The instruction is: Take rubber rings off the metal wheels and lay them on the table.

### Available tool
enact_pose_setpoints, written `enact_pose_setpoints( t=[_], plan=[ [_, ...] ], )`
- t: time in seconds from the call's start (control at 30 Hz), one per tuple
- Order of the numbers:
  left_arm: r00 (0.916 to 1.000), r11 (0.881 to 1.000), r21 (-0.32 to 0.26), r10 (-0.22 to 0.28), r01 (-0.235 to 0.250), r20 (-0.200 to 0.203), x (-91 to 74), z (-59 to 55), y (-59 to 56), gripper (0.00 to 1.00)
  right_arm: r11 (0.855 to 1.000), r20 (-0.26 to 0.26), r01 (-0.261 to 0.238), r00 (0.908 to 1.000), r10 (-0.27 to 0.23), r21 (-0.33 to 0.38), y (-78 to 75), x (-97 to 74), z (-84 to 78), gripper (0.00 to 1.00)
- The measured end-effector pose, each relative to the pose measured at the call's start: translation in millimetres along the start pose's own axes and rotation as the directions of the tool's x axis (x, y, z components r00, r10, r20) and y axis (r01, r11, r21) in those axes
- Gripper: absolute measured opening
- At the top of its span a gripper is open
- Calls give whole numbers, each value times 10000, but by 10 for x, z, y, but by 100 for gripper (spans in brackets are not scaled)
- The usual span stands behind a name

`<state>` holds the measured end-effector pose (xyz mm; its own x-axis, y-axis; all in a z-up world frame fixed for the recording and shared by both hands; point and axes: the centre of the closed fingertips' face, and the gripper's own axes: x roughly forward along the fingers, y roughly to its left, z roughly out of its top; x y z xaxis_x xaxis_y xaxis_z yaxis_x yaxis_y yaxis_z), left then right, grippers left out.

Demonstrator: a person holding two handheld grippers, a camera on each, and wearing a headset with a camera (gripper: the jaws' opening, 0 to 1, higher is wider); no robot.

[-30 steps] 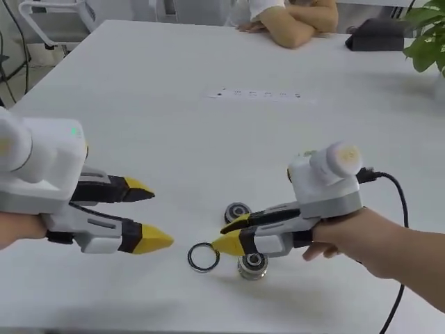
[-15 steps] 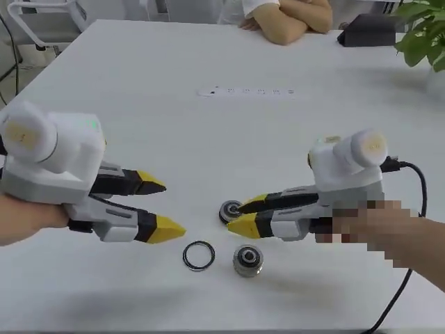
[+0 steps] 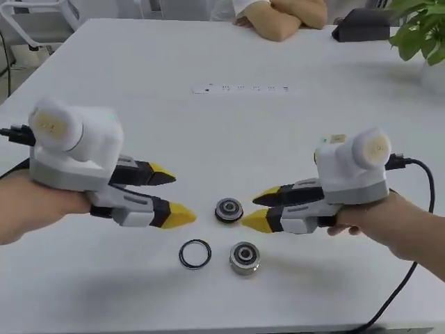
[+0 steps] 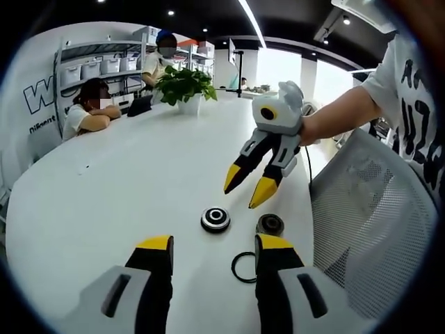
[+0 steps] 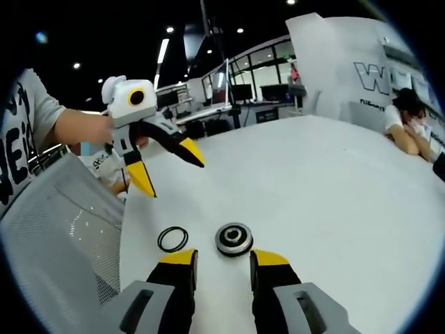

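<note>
Right gripper [image 3: 255, 209] has drawn clear of the dark-rimmed wheel [image 3: 228, 209] it met half a second ago.
I log one rubber ring [image 3: 195, 253] flat on the table [image 3: 208, 139], just beside the bare wheel [image 3: 244, 256]; the dark-rimmed wheel sits apart behind them, between both sets of tips, touching neither. Whether its dark rim is a fitted ring I cannot confirm. Right jaws moderately parted, empty; left gripper [image 3: 177, 197] jaws wider, empty. Its own jaw cuts off part of the loose ring in the left gripper view.
</note>
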<state>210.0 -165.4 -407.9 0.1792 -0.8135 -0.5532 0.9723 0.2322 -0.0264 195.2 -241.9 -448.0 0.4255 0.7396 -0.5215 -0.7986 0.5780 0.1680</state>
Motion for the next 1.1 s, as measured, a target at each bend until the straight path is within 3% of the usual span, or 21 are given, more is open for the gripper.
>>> enact_pose_setpoints(
  t=[0.2,0.47,1.1],
  plan=[
    [9999,10000,31,-88,88,-93,133,-8,4,42,9982,-194,389,9990,-398,-448,-44,43,-49,29],
    [9997,10000,80,-34,36,-227,267,-28,42,41,9981,-309,352,9988,-367,-497,-81,62,-107,30],
    [9978,9993,-41,-382,380,-534,655,-25,-39,29,9983,-345,382,9986,-397,-431,-88,68,-150,31]
  ],
)
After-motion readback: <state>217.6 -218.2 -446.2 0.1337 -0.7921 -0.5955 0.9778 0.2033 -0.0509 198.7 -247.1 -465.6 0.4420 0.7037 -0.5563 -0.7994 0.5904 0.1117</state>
